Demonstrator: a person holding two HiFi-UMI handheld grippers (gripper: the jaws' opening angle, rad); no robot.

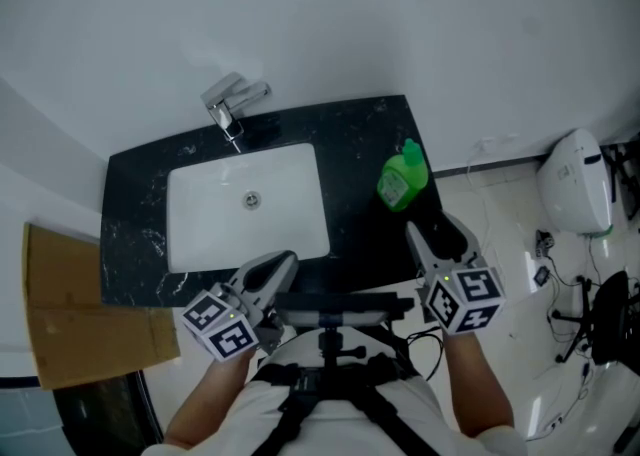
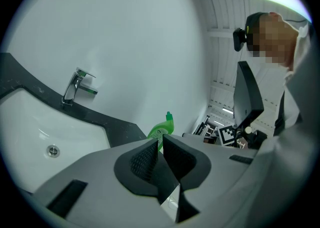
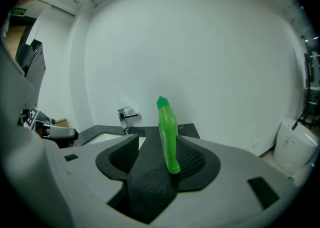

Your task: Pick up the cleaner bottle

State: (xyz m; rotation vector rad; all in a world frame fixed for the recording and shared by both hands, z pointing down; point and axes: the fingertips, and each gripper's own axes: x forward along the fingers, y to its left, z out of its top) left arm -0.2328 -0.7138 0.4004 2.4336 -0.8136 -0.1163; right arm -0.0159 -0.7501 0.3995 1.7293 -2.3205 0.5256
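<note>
The right tongs (image 1: pixel 431 227) gape wide and empty, the cleaner bottle (image 1: pixel 403 180) upright ahead of them, in line with their gap — a skewed approach could topple it on the worktop (image 1: pixel 360 134).

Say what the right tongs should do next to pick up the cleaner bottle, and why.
Probably ease the right tongs forward a little before closing. They stand open, pressing nothing, and the green cleaner bottle stands upright on the black counter, lined up in their gap but seemingly just ahead of the tips.
</note>
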